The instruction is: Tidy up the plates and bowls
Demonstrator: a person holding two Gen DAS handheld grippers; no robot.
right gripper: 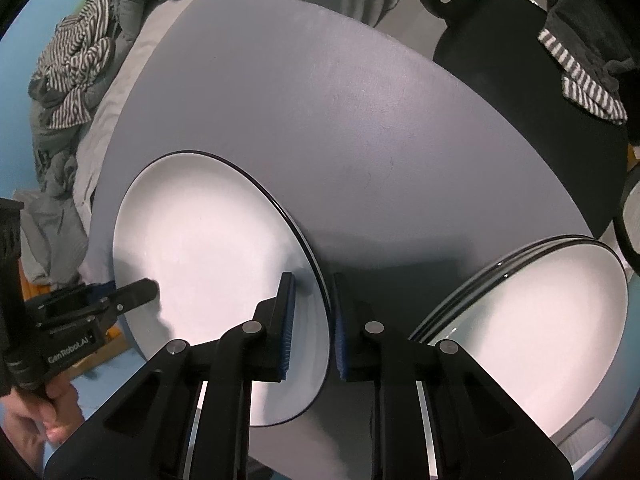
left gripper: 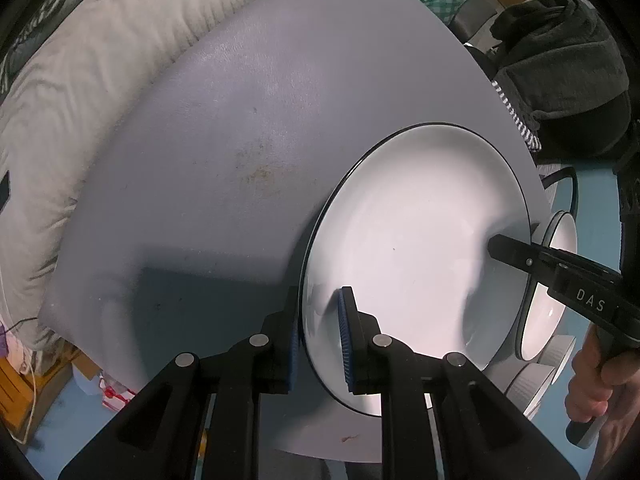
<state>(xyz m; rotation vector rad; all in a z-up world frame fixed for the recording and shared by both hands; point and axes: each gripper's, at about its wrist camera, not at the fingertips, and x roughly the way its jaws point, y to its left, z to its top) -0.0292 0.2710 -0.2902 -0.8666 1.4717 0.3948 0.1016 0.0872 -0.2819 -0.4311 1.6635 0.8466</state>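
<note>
Both wrist views look steeply down, close over the white plate [left gripper: 416, 248] on the grey table [left gripper: 192, 184]. The left view sits at its left rim, the right view at its right rim; both share that plate [right gripper: 208, 240] and tabletop [right gripper: 360, 120].

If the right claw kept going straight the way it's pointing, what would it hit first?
The right claw already straddles the rim of the white round plate with a dark edge; going on, it would probably meet the grey tabletop underneath.
</note>
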